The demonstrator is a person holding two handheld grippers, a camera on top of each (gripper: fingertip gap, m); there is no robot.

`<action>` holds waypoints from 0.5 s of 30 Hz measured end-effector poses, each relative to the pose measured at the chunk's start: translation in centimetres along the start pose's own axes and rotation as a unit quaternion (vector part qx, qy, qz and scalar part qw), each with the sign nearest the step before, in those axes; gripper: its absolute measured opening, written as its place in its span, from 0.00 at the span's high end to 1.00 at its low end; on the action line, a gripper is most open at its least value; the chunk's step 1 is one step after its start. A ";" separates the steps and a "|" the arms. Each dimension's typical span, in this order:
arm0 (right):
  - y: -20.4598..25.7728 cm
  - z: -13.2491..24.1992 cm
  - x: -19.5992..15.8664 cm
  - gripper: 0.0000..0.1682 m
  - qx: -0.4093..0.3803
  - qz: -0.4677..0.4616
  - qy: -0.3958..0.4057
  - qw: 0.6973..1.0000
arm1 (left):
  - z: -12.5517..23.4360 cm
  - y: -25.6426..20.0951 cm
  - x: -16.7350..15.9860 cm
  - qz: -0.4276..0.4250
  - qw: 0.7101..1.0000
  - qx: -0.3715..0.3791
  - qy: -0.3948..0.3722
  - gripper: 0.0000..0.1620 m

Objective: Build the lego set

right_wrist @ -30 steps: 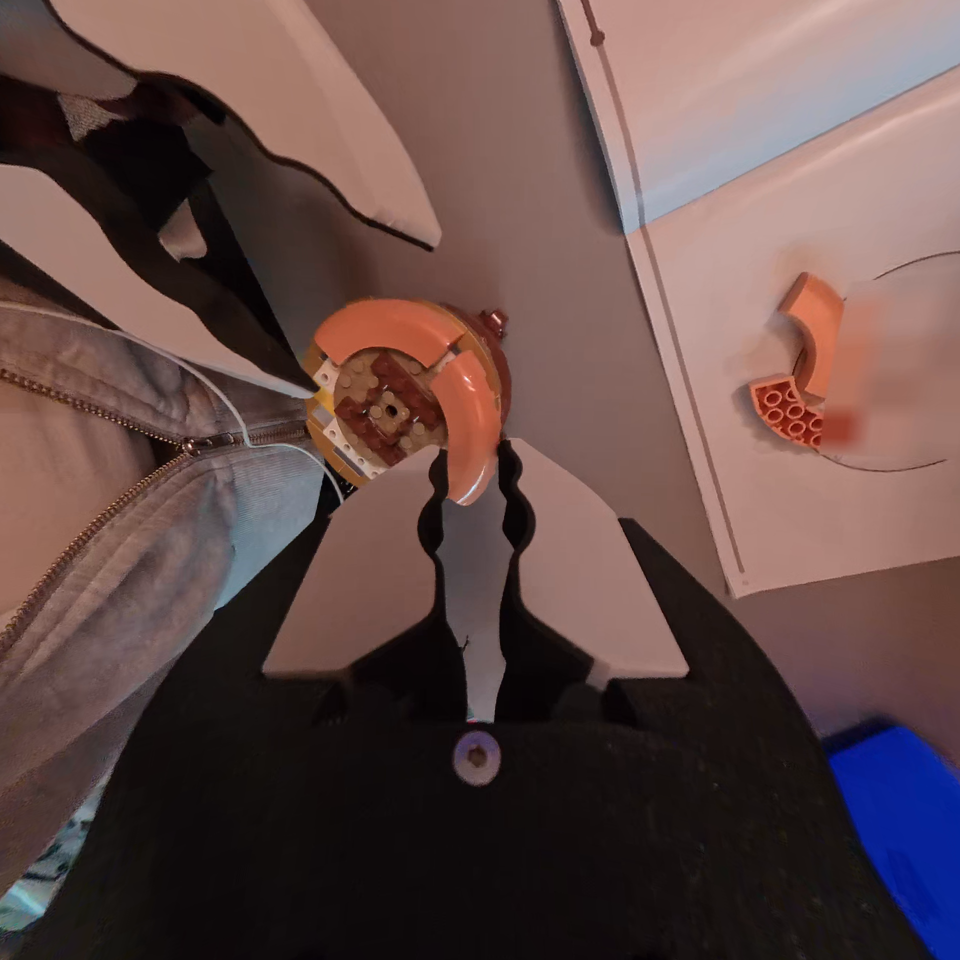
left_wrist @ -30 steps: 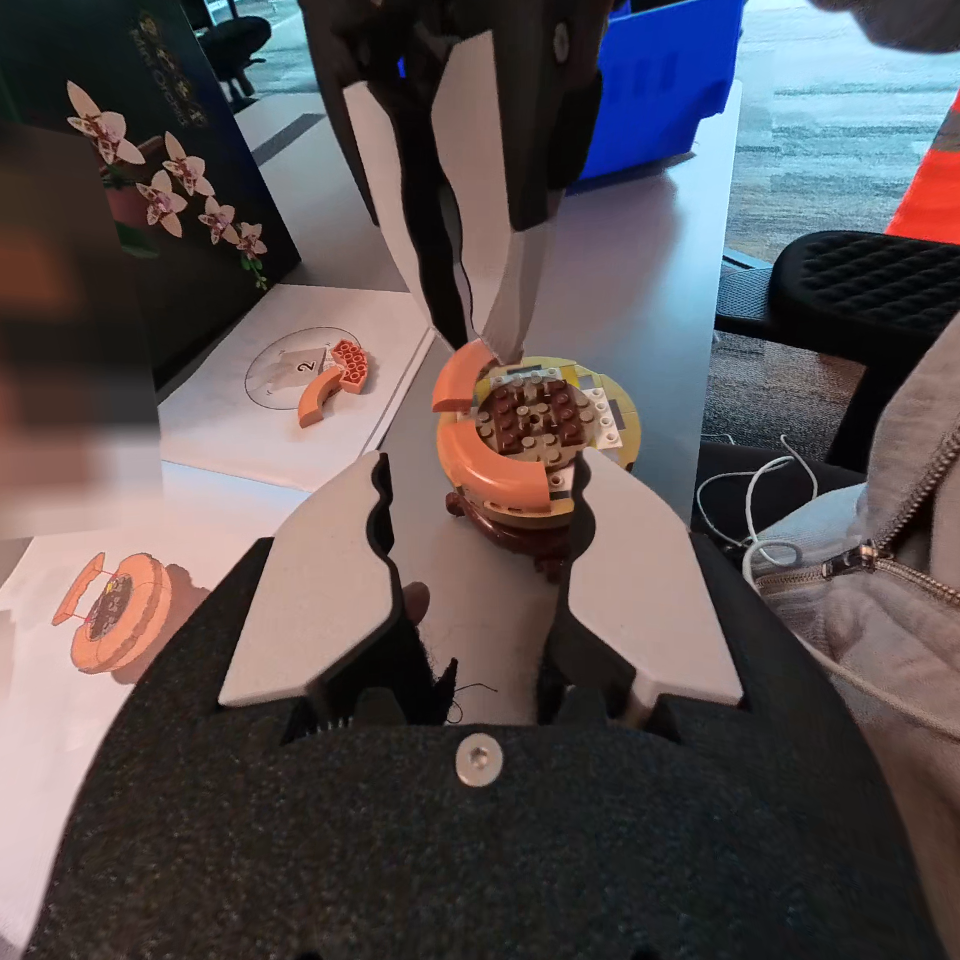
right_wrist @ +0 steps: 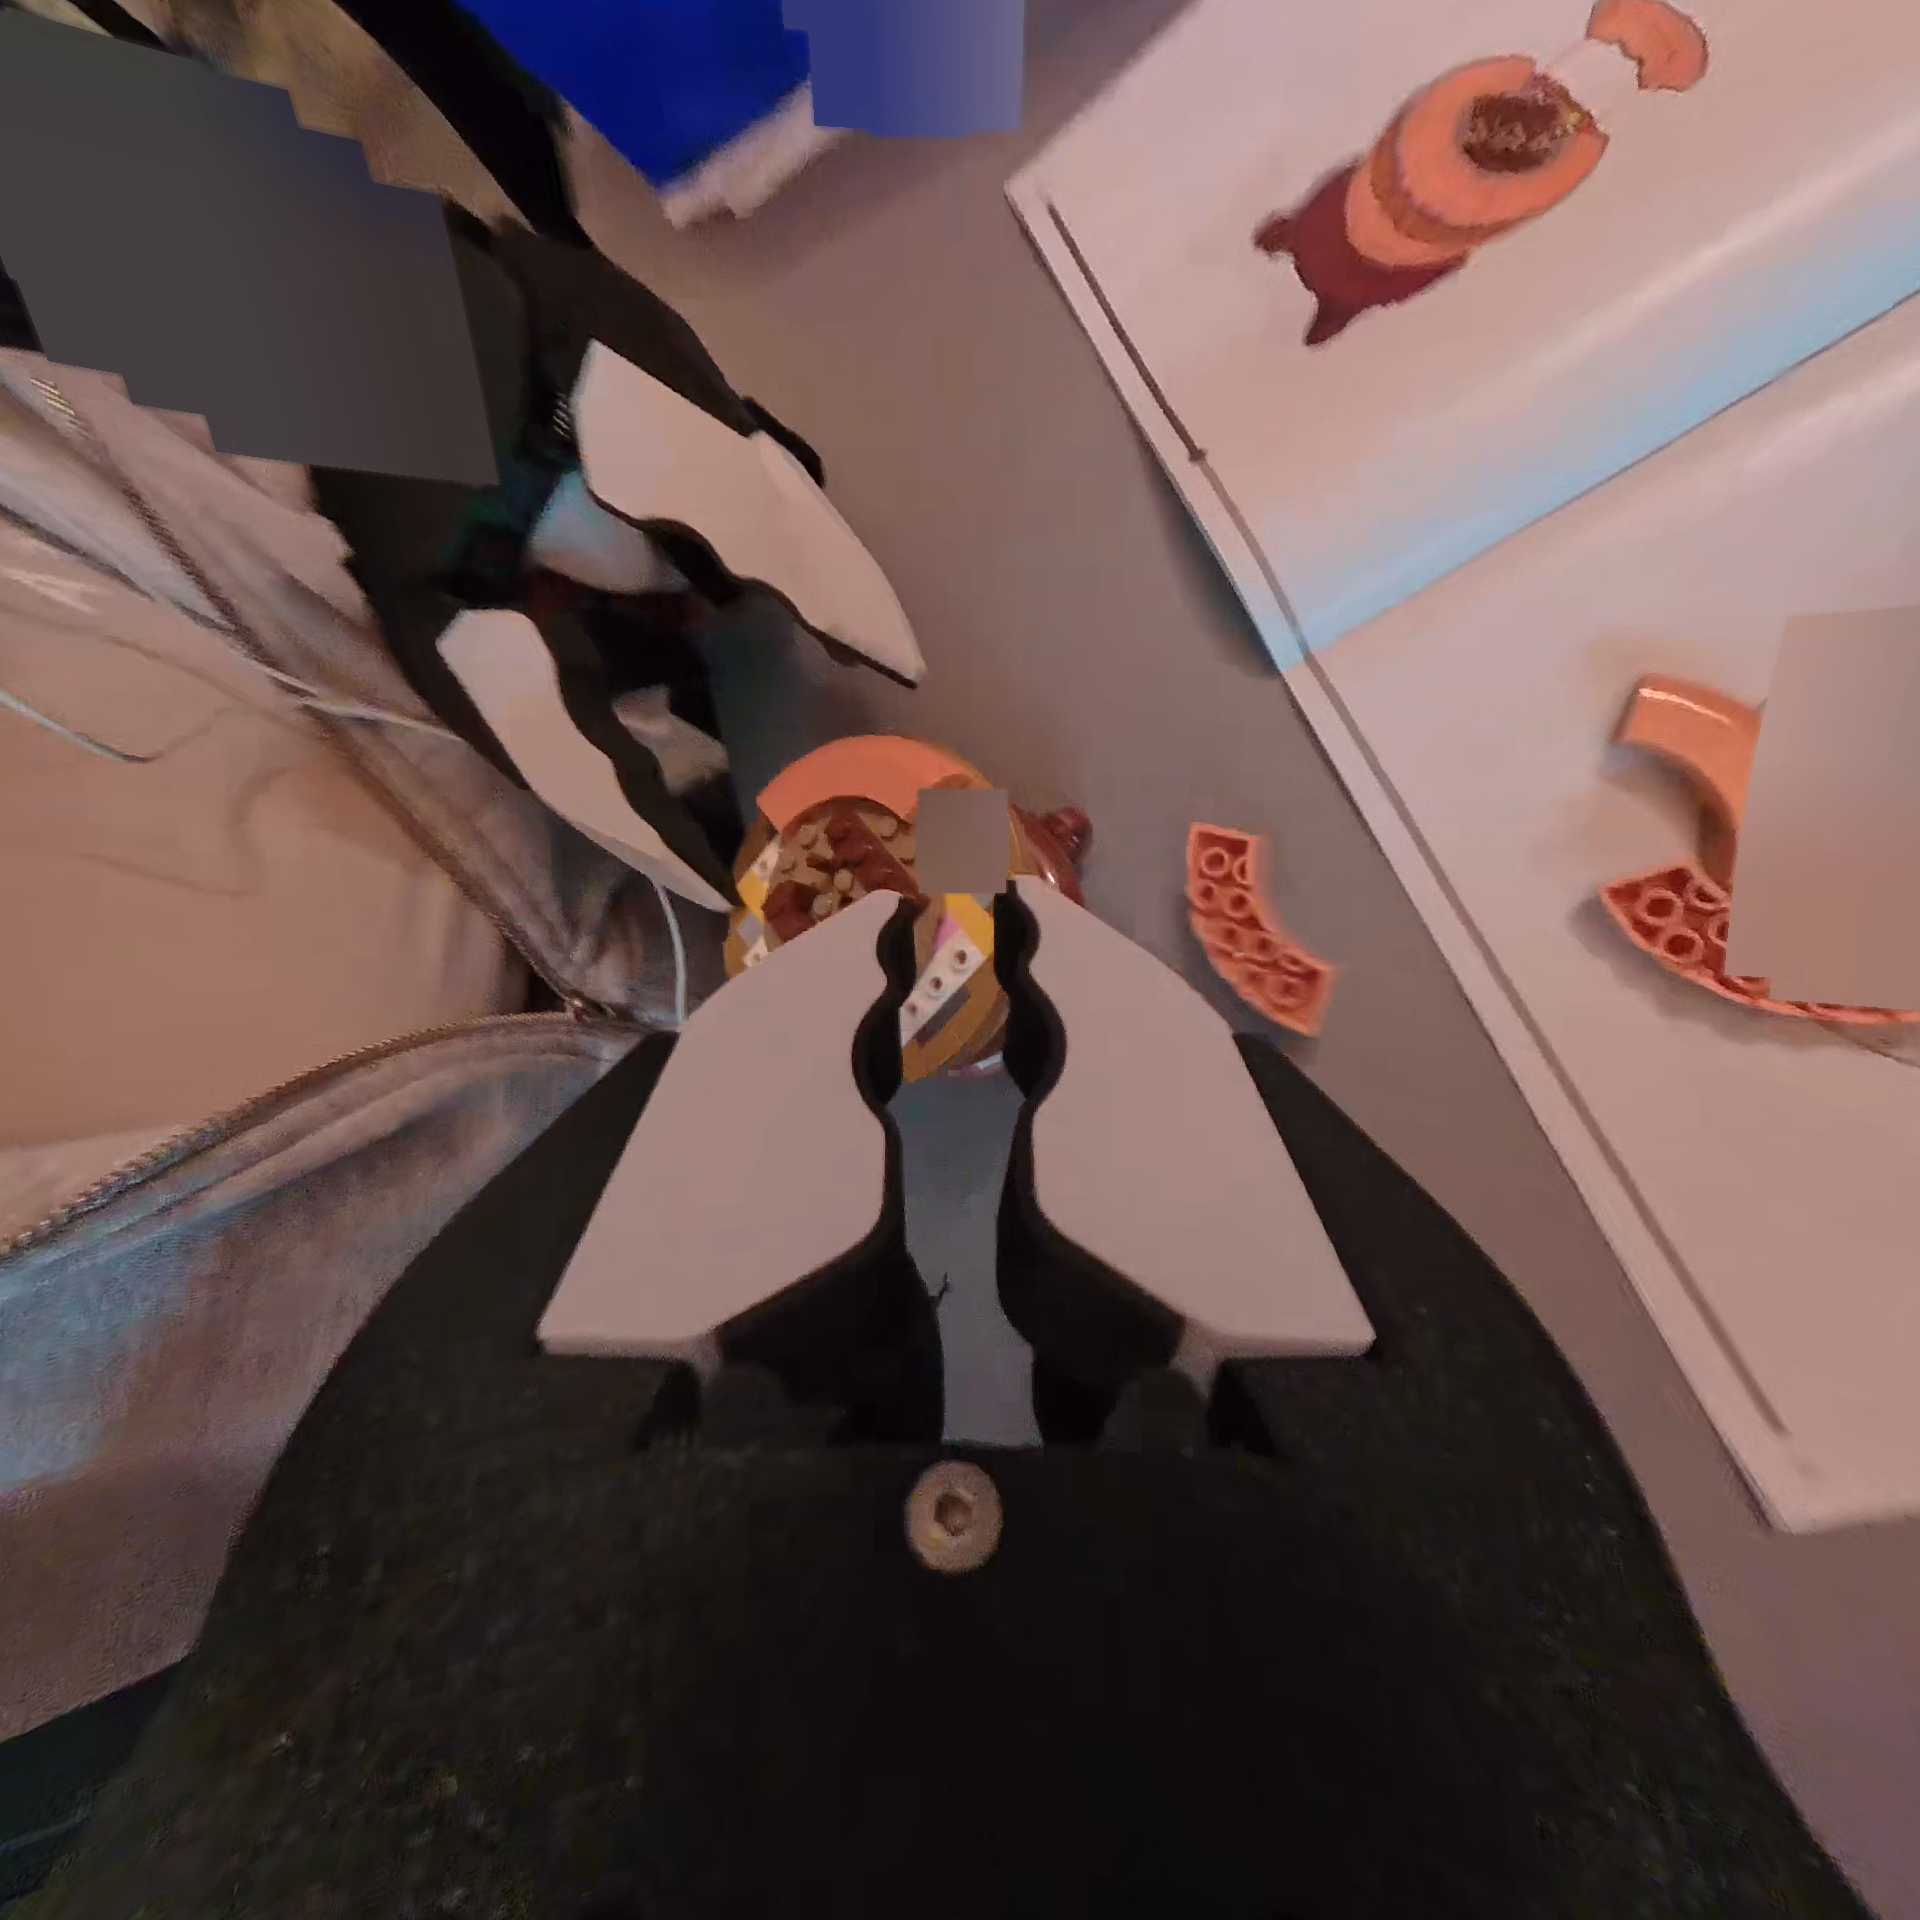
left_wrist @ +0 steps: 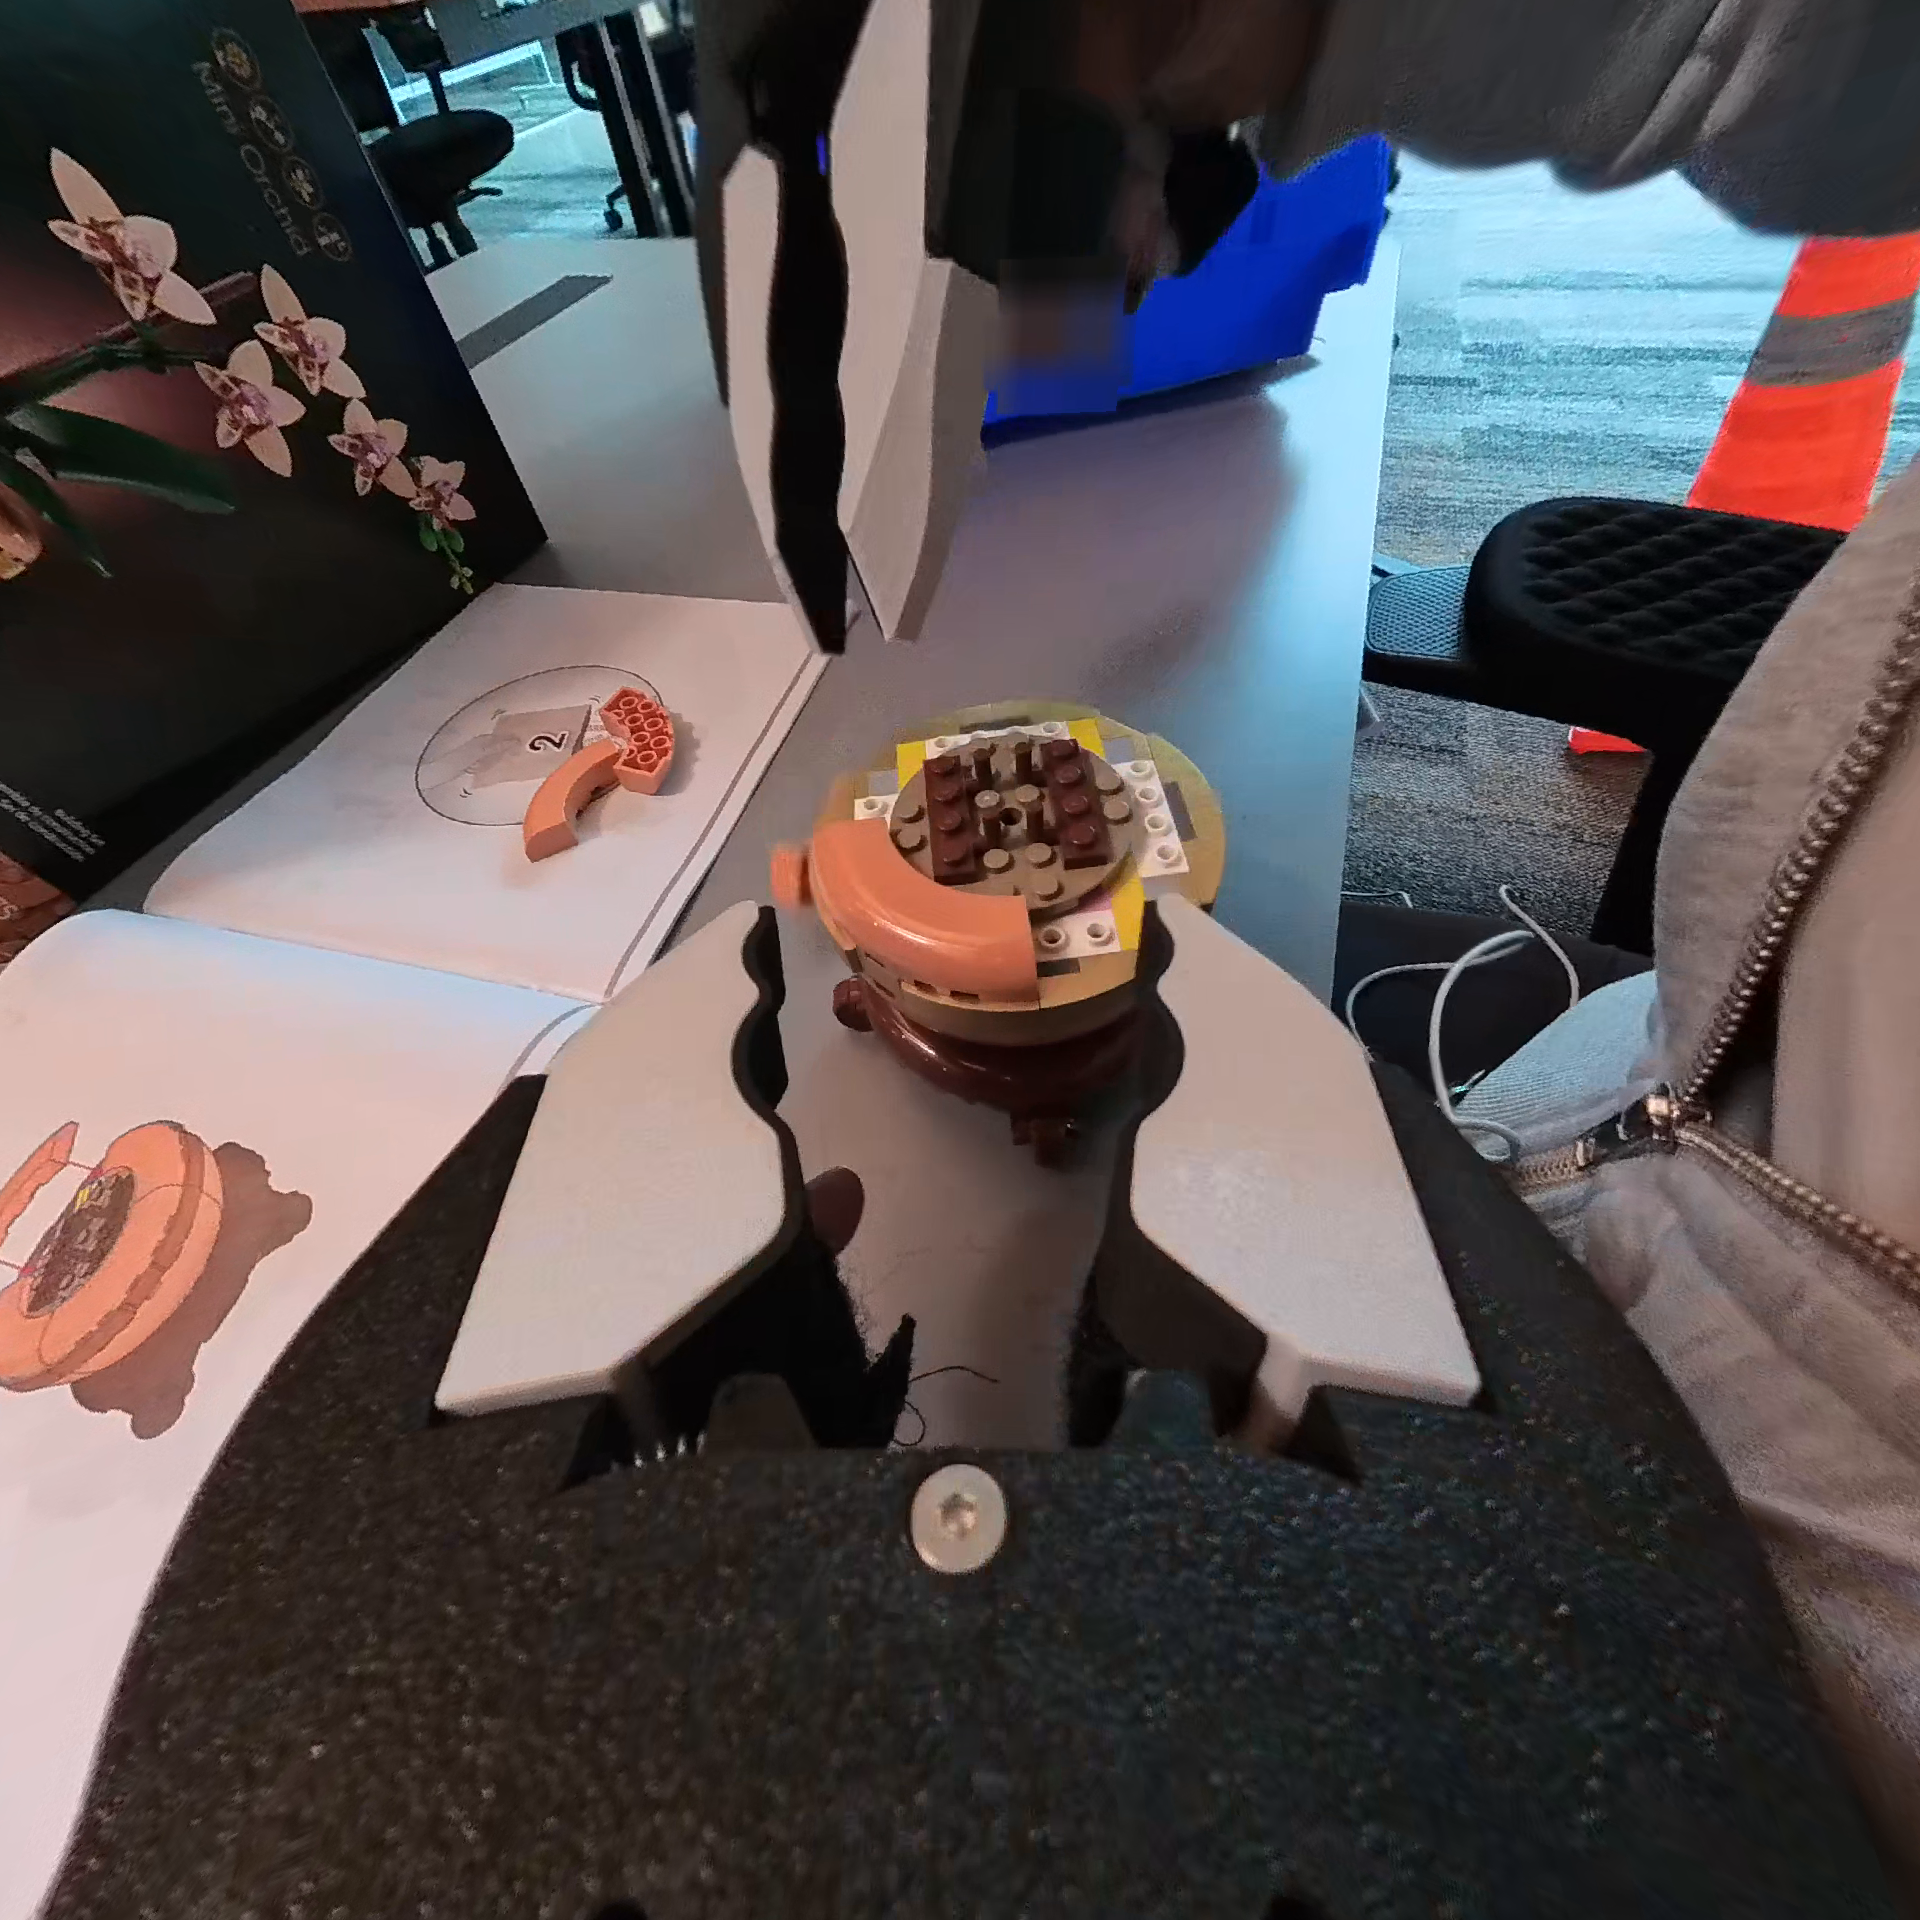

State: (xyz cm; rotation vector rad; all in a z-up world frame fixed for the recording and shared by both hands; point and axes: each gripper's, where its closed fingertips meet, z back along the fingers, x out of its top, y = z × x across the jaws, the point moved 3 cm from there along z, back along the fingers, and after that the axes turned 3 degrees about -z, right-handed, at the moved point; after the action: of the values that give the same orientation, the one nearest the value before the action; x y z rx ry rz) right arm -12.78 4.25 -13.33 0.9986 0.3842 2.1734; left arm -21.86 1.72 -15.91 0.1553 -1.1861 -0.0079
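The round lego pot model [left_wrist: 1023,831] stands on the grey table [left_wrist: 1143,540] with one orange curved piece [left_wrist: 914,925] on its rim. My left gripper [left_wrist: 961,909] is open, with a finger on each side of the model. My right gripper [right_wrist: 948,904] hovers above the model, its fingers drawn nearly together and holding nothing. It also shows in the left wrist view [left_wrist: 857,629], above and behind the model. A second orange curved piece [right_wrist: 1252,935] lies upside down on the table beside the model.
The open instruction booklet [left_wrist: 312,1039] lies to the left with two more orange curved pieces [left_wrist: 566,821] [left_wrist: 644,743] on it. The dark set box [left_wrist: 208,416] stands behind it. A blue bin [left_wrist: 1247,312] is at the far end. A person's grey hoodie [left_wrist: 1766,1039] is at the right. There is about 6 cm between the tips of the two grippers.
My right gripper has lifted away from the model. The orange curved piece it held at the rim is out of its fingers and lies upside down on the table. My left gripper stays open.
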 end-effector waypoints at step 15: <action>-8.2 -0.4 0.2 0.78 -0.122 0.363 0.000 0.924 | 2.7 6.0 0.5 0.187 0.977 -0.047 -0.088 0.71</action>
State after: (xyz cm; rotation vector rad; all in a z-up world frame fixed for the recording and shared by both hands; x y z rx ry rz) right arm -9.28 10.21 -17.68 1.1063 -0.3180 2.7789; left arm -24.61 7.28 -13.69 -0.1576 -1.3738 0.2569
